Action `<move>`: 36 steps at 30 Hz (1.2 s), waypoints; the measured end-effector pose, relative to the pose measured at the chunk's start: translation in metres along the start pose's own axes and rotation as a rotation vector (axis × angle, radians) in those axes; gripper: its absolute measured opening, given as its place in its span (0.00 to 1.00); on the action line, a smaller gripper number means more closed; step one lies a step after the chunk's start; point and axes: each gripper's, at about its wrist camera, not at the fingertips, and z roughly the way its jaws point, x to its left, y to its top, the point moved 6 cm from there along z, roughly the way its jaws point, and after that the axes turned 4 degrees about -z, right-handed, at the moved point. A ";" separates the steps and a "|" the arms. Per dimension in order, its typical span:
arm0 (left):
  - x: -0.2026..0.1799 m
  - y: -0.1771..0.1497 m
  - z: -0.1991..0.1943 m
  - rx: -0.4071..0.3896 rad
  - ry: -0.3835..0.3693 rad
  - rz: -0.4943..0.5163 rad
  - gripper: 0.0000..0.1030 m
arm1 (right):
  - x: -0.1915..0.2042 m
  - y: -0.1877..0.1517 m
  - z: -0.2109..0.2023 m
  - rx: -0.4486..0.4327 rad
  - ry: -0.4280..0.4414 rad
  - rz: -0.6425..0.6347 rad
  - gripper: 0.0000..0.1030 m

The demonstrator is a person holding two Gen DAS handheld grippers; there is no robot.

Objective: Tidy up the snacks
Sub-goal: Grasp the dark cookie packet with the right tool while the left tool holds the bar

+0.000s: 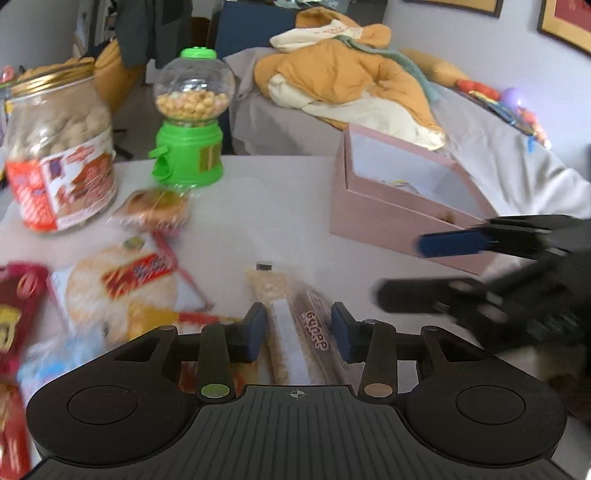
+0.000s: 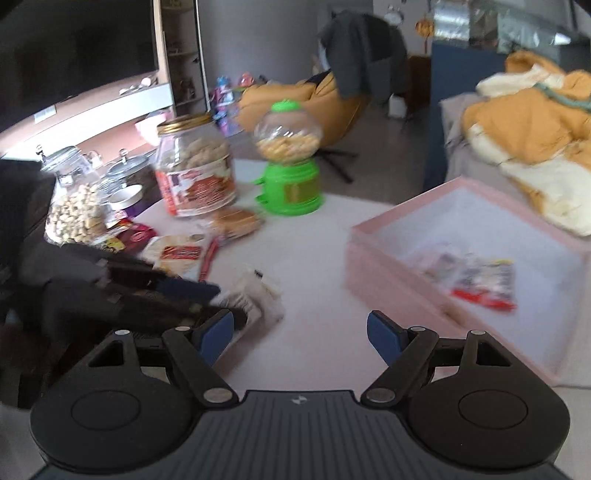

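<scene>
Snack bar, light and crinkly, is lying between the left gripper's half-spread fingers, inviting a mid-length pinch; the right gripper is hovering spread and empty.

the desk is pale and matte. beyond its far edge stands a grey-covered bed heaped with an orange and cream quilt. left of the bed is a dark blue panel, then a yellow chair draped with dark clothes on a grey floor. further left, a dark screen hangs over a long shelf. framed pictures hang on the pale wall above the bed.
</scene>
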 end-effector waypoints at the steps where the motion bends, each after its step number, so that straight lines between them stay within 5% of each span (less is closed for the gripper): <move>1: 0.001 -0.003 -0.006 -0.004 0.002 0.002 0.41 | 0.003 0.002 0.007 0.023 0.025 0.018 0.78; 8: -0.014 -0.021 -0.029 0.018 -0.035 0.126 0.46 | 0.007 0.007 0.058 0.165 0.134 0.191 0.78; 13: -0.027 -0.030 -0.029 0.016 -0.015 0.217 0.48 | 0.025 0.005 0.063 0.215 0.159 0.167 0.78; 16: -0.025 -0.031 -0.035 0.011 -0.033 0.156 0.48 | 0.024 -0.001 0.059 0.216 0.087 0.128 0.79; 20: -0.012 -0.023 -0.040 -0.034 0.007 0.026 0.47 | 0.002 -0.019 0.040 0.196 -0.138 0.036 0.79; 25: -0.006 -0.005 -0.013 -0.058 0.128 -0.026 0.47 | -0.023 -0.049 0.012 0.216 -0.192 0.087 0.79; 28: -0.010 -0.006 0.004 -0.036 0.170 0.006 0.38 | -0.025 -0.060 -0.002 0.192 -0.203 0.104 0.79; 33: -0.021 -0.034 -0.012 -0.029 0.108 0.022 0.33 | -0.019 -0.079 -0.014 0.094 -0.235 0.074 0.88; 36: -0.017 -0.055 -0.033 -0.065 0.133 -0.015 0.33 | -0.020 -0.080 -0.017 0.077 -0.236 0.079 0.89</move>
